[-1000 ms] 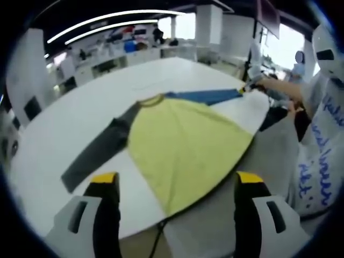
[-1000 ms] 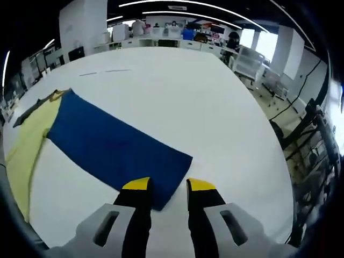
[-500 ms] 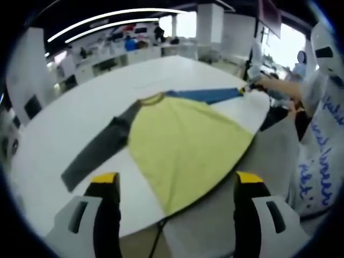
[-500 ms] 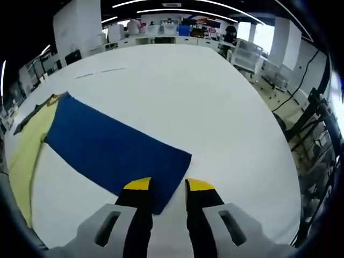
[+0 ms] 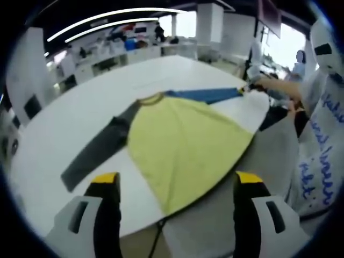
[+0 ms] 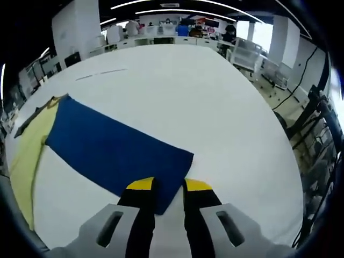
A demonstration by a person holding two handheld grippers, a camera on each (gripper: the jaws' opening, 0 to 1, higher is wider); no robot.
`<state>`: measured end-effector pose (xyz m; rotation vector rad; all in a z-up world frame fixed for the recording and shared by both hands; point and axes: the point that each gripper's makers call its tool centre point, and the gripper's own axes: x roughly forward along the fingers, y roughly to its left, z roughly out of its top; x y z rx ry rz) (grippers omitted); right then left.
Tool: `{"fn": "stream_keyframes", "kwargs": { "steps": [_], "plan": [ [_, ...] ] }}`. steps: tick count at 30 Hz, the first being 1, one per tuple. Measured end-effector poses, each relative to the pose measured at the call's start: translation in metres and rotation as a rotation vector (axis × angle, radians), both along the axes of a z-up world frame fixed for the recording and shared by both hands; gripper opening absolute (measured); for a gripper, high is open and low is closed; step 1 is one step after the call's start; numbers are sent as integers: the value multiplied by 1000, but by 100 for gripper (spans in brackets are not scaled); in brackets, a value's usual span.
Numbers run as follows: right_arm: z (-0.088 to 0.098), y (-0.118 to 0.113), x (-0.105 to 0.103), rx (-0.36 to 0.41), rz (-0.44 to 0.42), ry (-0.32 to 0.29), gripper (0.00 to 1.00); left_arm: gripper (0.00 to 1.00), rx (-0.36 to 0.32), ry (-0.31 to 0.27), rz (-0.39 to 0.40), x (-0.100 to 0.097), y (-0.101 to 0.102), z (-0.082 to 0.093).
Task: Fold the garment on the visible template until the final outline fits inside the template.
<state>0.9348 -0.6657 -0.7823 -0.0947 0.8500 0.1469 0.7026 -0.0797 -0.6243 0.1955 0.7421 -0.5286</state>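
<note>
A garment with a yellow body (image 5: 183,145), a grey sleeve (image 5: 97,153) and a blue sleeve (image 5: 207,95) lies flat on the white table (image 5: 80,107). Its hem reaches the table's near edge. My left gripper (image 5: 176,178) hangs open above that edge, wide apart, holding nothing. In the right gripper view the blue sleeve (image 6: 113,150) stretches across the table (image 6: 226,107), and the yellow body (image 6: 24,156) shows at the left. My right gripper (image 6: 169,185) stands at the sleeve's cuff corner, jaws a narrow gap apart with the cuff's corner between them.
A person in a white sleeve with blue writing (image 5: 322,140) stands at the right, a hand (image 5: 269,86) at the blue cuff. A dark cable (image 5: 158,236) hangs off the table edge over grey floor (image 5: 226,215). Faint marks (image 6: 102,73) lie on the far tabletop.
The right gripper's jaws have drawn closer together around the blue cuff's corner. The left gripper and the garment have stayed put.
</note>
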Motion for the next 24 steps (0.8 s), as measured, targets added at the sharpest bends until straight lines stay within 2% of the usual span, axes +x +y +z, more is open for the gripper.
{"fn": "stream_keyframes", "kwargs": {
  "steps": [2, 4, 7, 18, 24],
  "plan": [
    [0, 1, 0, 1, 3, 1, 17, 83, 3, 3, -4, 0, -1, -1],
    [-1, 4, 0, 6, 16, 1, 9, 83, 1, 2, -6, 0, -1, -1],
    [-1, 9, 1, 8, 18, -1, 5, 82, 1, -2, -8, 1, -2, 0],
    [-1, 10, 1, 6, 11, -11, 3, 82, 0, -8, -7, 0, -2, 0],
    [0, 10, 3, -33, 10, -4, 3, 82, 3, -21, -10, 0, -1, 3]
  ]
}}
